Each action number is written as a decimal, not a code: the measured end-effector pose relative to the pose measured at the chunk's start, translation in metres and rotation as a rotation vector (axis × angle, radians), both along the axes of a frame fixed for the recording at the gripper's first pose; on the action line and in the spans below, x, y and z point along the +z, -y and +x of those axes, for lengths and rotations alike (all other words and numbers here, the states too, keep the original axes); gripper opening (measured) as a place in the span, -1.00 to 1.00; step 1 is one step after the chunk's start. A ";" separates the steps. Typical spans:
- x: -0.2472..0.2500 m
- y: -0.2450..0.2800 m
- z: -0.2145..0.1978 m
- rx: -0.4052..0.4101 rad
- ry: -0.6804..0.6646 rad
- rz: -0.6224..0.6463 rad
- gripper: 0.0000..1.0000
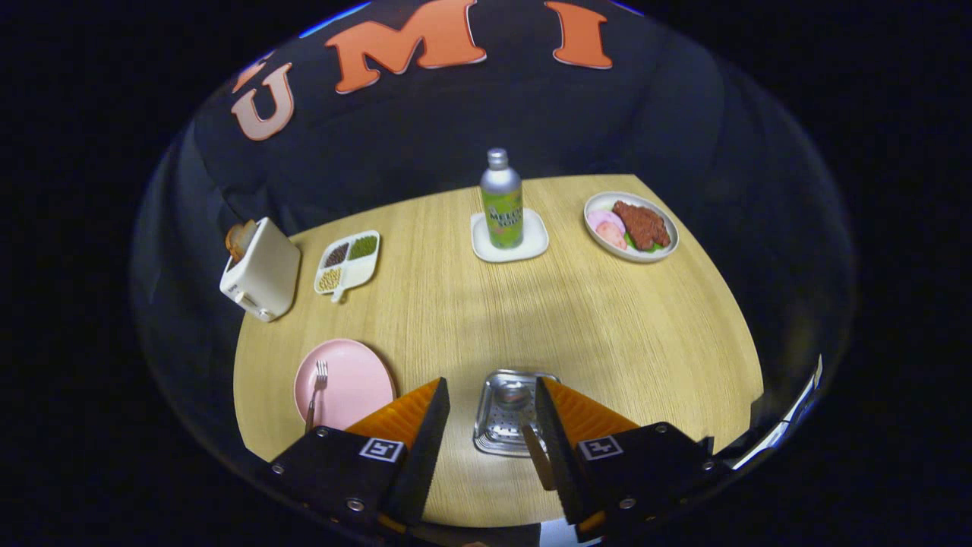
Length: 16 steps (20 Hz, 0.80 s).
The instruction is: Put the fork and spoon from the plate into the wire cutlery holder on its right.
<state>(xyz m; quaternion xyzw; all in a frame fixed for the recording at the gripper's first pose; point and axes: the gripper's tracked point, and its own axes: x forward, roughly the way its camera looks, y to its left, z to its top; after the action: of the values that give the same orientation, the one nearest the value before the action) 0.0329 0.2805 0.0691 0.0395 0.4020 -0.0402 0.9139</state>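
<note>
Taking the wire cutlery holder as the landmark: far to its left and back, a toaster is standing with bread in it, and a divided dish is lying near it. Just left of the holder, the pink plate is carrying the fork, which is waiting to be taken. The holder is sitting on the worktop between the fingers of the hand-held gripper, which is spread open and grasping nothing. The spoon seems to be lying in the holder already, its handle leaning out by the right finger. Behind the holder a bottle is standing on a small tray; to the back right a food plate is resting
</note>
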 end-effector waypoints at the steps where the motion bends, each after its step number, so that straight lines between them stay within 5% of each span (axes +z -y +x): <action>1: 0.007 -0.005 0.003 0.008 0.054 -0.008 0.47; 4: 0.029 -0.026 0.015 0.032 0.213 -0.024 0.74; 9: 0.056 -0.065 0.035 0.113 0.450 -0.086 0.84; 16: 0.051 -0.154 0.034 0.221 0.499 -0.048 0.89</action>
<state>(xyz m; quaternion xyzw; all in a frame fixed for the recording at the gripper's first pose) 0.0665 0.4346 0.1196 -0.0175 0.1653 0.0612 0.9842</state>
